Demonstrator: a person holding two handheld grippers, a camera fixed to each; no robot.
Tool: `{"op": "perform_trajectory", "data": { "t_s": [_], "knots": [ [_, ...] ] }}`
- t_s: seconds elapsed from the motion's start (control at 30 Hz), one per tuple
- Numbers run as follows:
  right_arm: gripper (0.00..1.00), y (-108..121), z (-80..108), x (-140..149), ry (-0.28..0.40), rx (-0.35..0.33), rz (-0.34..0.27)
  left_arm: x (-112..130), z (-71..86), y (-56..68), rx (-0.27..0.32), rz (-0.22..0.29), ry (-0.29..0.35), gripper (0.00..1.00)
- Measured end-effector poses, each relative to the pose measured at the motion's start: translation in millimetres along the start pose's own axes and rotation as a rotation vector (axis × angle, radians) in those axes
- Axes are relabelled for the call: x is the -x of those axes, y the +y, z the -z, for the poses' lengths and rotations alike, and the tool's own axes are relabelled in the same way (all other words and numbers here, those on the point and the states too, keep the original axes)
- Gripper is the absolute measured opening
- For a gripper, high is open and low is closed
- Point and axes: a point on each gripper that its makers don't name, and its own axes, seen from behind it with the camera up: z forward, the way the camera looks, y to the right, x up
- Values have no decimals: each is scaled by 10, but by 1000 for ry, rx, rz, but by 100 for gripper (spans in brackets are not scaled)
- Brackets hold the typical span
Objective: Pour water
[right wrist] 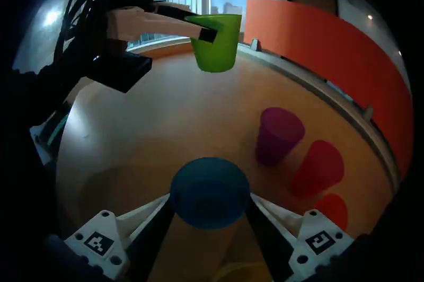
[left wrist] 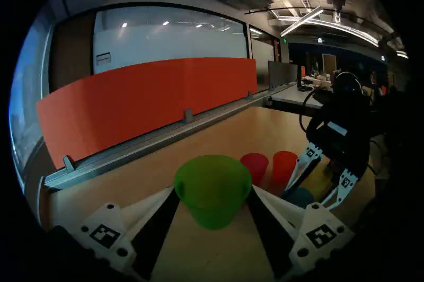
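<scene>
Right up close in the left gripper view, the left gripper [left wrist: 213, 193] has its two fingers drawn in partway, pressing on either side of the green cup [left wrist: 213, 189] at six o'clock, on the upper part of its wall. Same story on the other hand: in the right gripper view the right gripper [right wrist: 210, 200] pinches the blue cup [right wrist: 209, 191] at six o'clock, a finger against each flank. I can't tell whether either cup has water in it; the blue one's inside just looks dark.

These look like thin plastic tumblers, so I'd call them light, smooth and a bit slippery, with walls that would buckle under a hard squeeze. They taper downward, so a hold high on the wall, just under the rim, seems the safest spot, and that's roughly where the fingers sit. Any water inside would shift as a cup tilts, so firm but gentle.

Further out on the wooden table [right wrist: 159, 123], a purple cup [right wrist: 278, 134] and a red cup [right wrist: 318, 168] stand near each other around three to four o'clock, apart from both grippers. Beyond, at twelve o'clock, the green cup hangs upright in the other gripper's hold, seemingly above the tabletop. At the back, the orange panel [right wrist: 339, 54] runs along the table's far edge.
</scene>
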Motion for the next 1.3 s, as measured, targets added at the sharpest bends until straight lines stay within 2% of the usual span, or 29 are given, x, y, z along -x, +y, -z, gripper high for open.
{"op": "perform_trajectory", "data": {
  "t_s": [0.2, 0.5, 0.7, 1.0, 1.3],
  "knots": [
    [89, 36, 165, -186, 76, 14, -11, -30, 16, 48, 4, 8, 5, 85],
    [89, 68, 481, -384, 166, 35, -34, -102, 57, 197, 17, 13, 20, 86],
    [89, 62, 704, -506, 219, 49, -29, -160, 106, 314, 26, 22, 43, 86],
    [89, 40, 1020, -664, 292, 78, -8, -248, 212, 402, 25, 53, 95, 86],
    [89, -33, 1207, -764, 346, 83, -4, -284, 293, 463, 24, 71, 128, 86]
  ]
}}
